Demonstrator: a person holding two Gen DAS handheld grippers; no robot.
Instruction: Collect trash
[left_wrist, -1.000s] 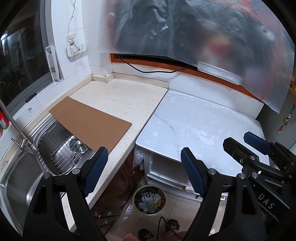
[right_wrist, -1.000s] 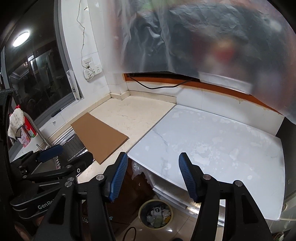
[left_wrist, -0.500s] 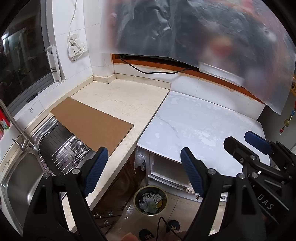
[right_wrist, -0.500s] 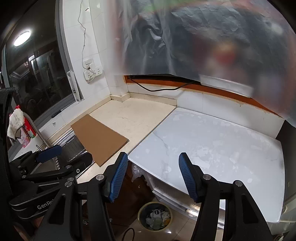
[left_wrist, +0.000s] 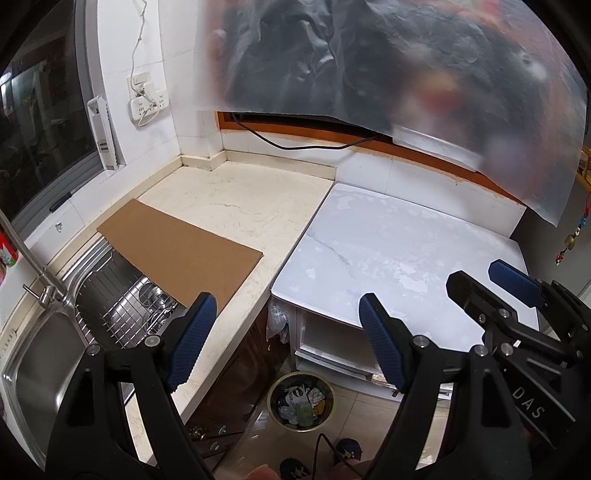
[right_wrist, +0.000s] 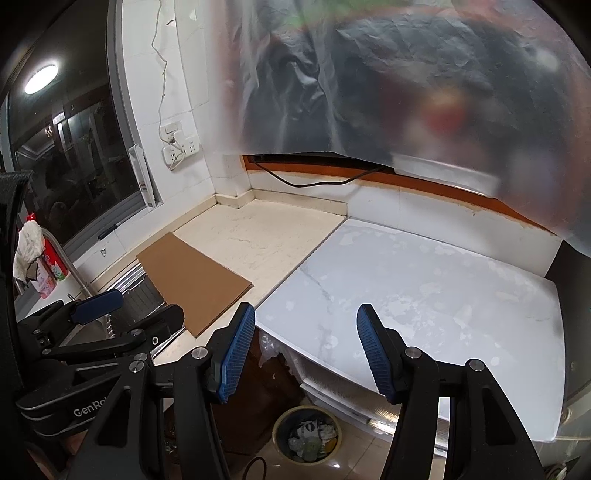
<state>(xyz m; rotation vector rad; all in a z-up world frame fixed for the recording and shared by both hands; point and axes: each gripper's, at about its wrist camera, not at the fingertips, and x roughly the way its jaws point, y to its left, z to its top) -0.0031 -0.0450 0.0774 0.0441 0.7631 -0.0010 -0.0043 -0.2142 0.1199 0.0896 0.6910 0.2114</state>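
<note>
A round trash bin (left_wrist: 301, 400) with crumpled paper and wrappers in it stands on the tiled floor below the table edge; the right wrist view also shows the bin (right_wrist: 308, 434). My left gripper (left_wrist: 286, 297) hovers above the counter's front edge, open wide, nothing between its blue pads. My right gripper (right_wrist: 306, 308) is open too and empty, over the gap between counter and table. Each gripper shows in the other's view: the right gripper (left_wrist: 480, 275) at the right, the left gripper (right_wrist: 144, 302) at the left. I see no loose trash on either surface.
A brown cardboard sheet (left_wrist: 177, 251) lies on the beige counter (left_wrist: 240, 199), overhanging a sink (left_wrist: 37, 354) that holds a wire rack (left_wrist: 129, 299). A white marble table (left_wrist: 399, 258) adjoins on the right. A translucent plastic sheet (left_wrist: 369, 66) hangs over the back wall.
The right wrist view has drifted very slightly. Both grippers stay open and empty, and nothing on the counter, table or floor has moved.
</note>
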